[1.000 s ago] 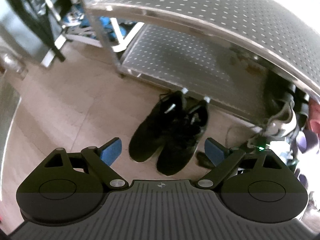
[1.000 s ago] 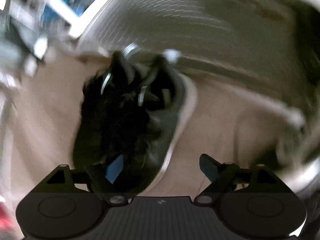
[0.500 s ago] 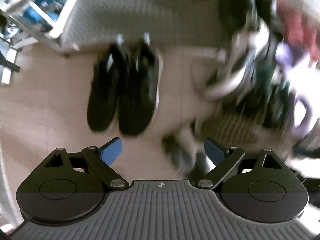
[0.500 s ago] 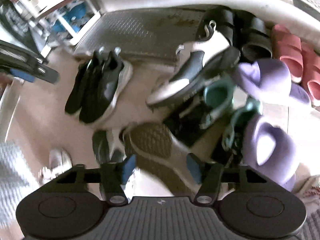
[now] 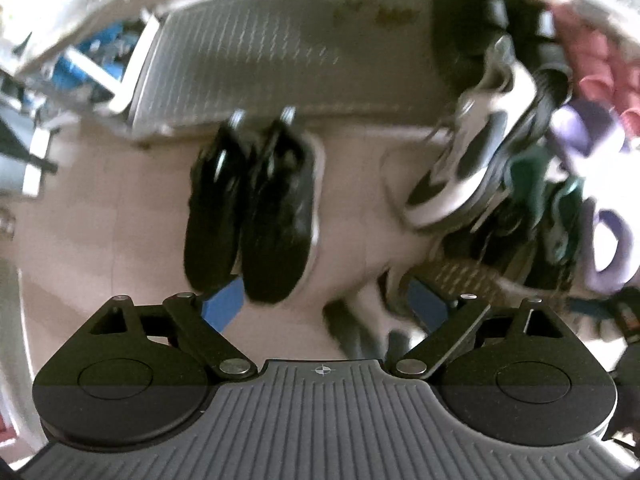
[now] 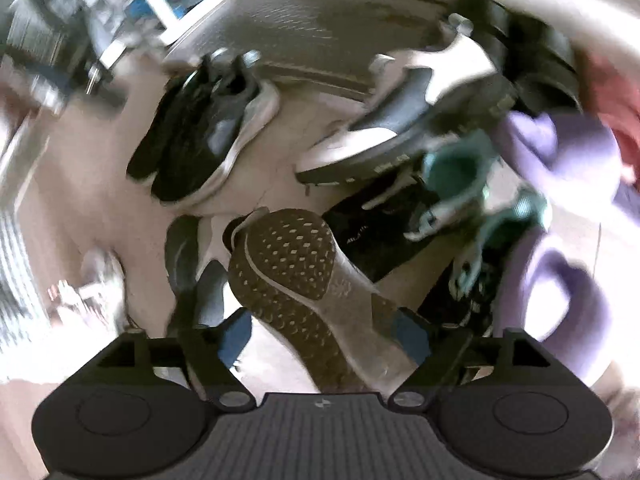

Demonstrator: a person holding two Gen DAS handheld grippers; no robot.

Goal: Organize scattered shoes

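A black pair of sneakers (image 5: pixel 248 208) (image 6: pixel 200 140) stands side by side on the floor, heels at the edge of the metal rack's low shelf (image 5: pixel 280 48) (image 6: pixel 320 28). My left gripper (image 5: pixel 324 304) is open just in front of their toes, with a blurred grey shoe (image 5: pixel 372 320) below it. My right gripper (image 6: pixel 322 334) is open, its fingers on either side of an upturned sneaker sole (image 6: pixel 292 272). A grey shoe (image 6: pixel 192 264) lies beside that sole. A white and dark sneaker (image 5: pixel 468 168) (image 6: pixel 392 128) leans on the pile.
To the right is a heap of teal shoes (image 6: pixel 452 176), purple slippers (image 6: pixel 560 280) (image 5: pixel 608 248), red slippers (image 6: pixel 612 100) and black sandals (image 6: pixel 540 52). A blurred white shoe (image 6: pixel 100 276) is at the left. Bare floor (image 5: pixel 100 220) lies left of the black pair.
Both views have swung from the black pair towards the heap. My right gripper has come down over the upturned sole and its fingers stand a little wider than half a second ago.
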